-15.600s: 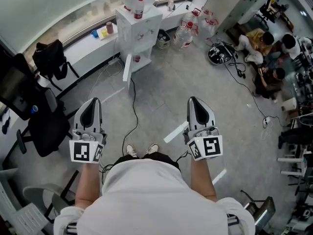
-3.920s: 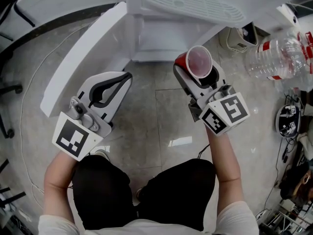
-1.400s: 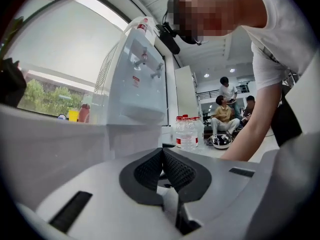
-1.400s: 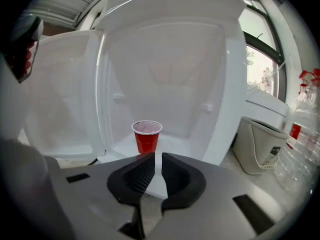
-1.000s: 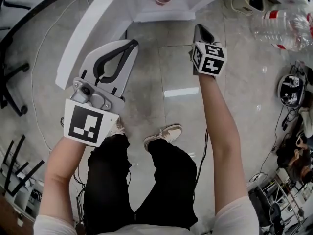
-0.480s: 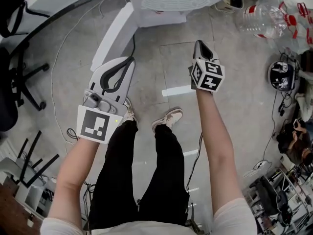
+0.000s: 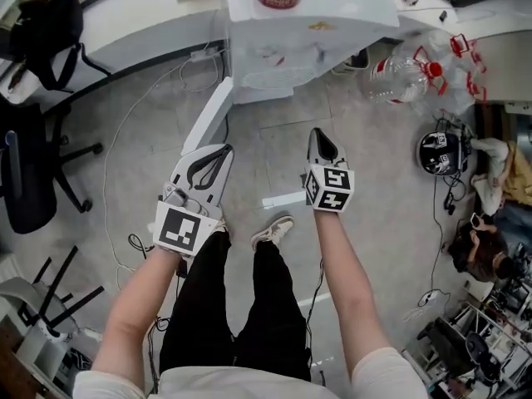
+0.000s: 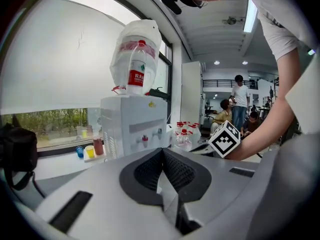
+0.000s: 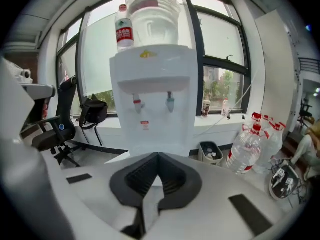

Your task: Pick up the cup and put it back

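Step tip: looks like wrap-up to me, so just keep both grippers clear of the tall white water dispenser (image 7: 307, 23).
Head view: left gripper (image 7: 220, 150) and right gripper (image 7: 317, 138) over grey floor, carrying nothing. It's the only view with the feet.
Left gripper view: jaws pinched together, empty. Catches the right gripper's marker cube (image 8: 224, 139), which that gripper's own view can't.
Right gripper view: jaws closed on nothing. Shows a small bin (image 9: 210, 153) that the left gripper view misses.
Task cup: can't spot it in any view.

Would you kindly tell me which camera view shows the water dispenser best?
The right gripper view: the water dispenser faces the camera, both taps plain. The left gripper view shows it at an angle; the head view mostly its top, from above.
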A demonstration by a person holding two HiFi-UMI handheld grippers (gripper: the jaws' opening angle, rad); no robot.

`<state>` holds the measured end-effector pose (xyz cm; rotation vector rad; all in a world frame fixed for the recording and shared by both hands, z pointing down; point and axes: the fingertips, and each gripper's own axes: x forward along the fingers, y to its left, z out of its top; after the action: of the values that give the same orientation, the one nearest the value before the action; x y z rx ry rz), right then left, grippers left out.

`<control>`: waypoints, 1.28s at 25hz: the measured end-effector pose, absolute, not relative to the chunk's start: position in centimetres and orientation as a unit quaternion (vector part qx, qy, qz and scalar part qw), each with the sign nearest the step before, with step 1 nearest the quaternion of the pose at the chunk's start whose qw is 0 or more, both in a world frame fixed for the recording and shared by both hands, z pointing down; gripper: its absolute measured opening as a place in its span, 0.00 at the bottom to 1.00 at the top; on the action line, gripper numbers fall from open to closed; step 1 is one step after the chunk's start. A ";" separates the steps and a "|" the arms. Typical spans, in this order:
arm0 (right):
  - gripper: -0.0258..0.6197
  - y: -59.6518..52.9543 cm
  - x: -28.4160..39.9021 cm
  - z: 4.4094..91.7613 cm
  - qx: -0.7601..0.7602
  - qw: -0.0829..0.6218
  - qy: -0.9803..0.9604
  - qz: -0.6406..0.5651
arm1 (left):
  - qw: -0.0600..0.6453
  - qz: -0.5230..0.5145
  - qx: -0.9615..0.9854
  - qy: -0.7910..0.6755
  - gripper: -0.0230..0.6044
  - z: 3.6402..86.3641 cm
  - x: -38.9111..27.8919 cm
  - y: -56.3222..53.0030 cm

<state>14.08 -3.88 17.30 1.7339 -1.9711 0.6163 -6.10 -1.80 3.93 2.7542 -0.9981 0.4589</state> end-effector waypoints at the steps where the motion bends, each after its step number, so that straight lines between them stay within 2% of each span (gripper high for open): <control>1: 0.07 -3.4 13.6 15.7 0.624 0.225 -0.718 0.213 | 0.088 0.154 0.925 -0.337 0.07 2.7 -6.4 -1.8; 17: 0.07 -0.9 10.8 -3.6 0.611 0.161 -0.751 0.193 | 0.084 0.119 0.911 -0.386 0.07 -14.0 -9.4 -2.0; 24: 0.07 -0.4 12.5 -13.3 0.599 0.120 -0.777 0.153 | 0.038 0.092 0.915 -0.391 0.07 -21.6 -8.9 -1.7; 32: 0.07 0.2 13.9 -22.0 0.574 0.105 -0.804 0.116 | -0.004 0.045 0.914 -0.404 0.07 -30.2 -9.5 -1.6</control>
<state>13.85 0.16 -22.05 1.6922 -2.3697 0.3419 -9.54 -1.57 -30.15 2.8776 -1.2707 0.1431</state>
